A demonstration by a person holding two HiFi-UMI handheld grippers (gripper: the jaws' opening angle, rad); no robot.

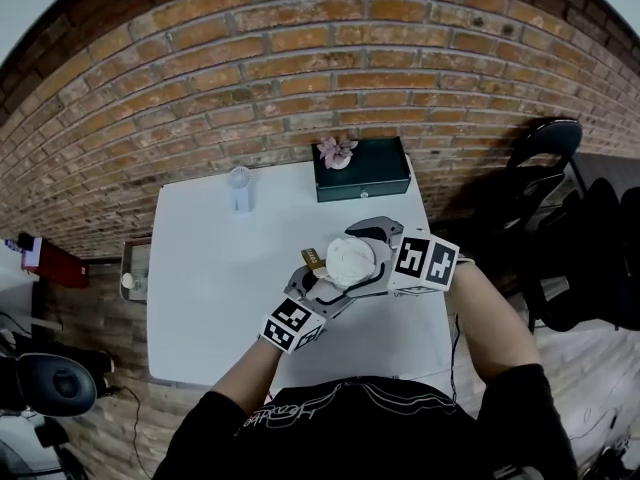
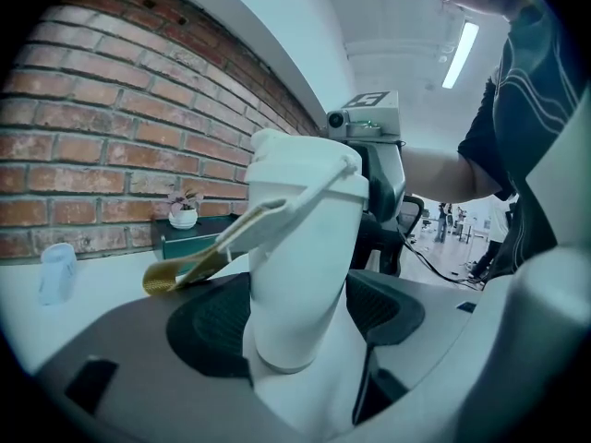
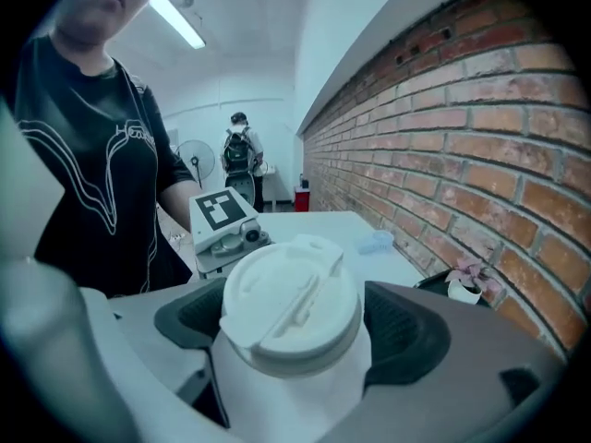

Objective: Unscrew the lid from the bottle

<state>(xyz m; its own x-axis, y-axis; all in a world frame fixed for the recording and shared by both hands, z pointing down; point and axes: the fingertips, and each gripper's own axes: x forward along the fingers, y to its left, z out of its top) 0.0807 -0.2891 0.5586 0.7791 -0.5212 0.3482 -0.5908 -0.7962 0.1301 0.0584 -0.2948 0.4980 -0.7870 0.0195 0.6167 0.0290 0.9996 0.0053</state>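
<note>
Over the table (image 1: 200,298), left gripper (image 2: 300,314) clamps the bottle (image 2: 305,238) — right gripper (image 3: 300,323) gapes around its lid (image 3: 288,295).

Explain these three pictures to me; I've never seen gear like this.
No robot is involved: a person holds a two-jaw gripper in each hand. The head view looks down from a camera on the person's head. The other two views come from cameras riding on each gripper.

On the white table stand a dark green box, with a small pink potted plant on top, and a small translucent container.

Above the table, the left gripper clamps the body of a white plastic bottle. The right gripper has its jaws open around the bottle's white round lid, which is still on.
</note>
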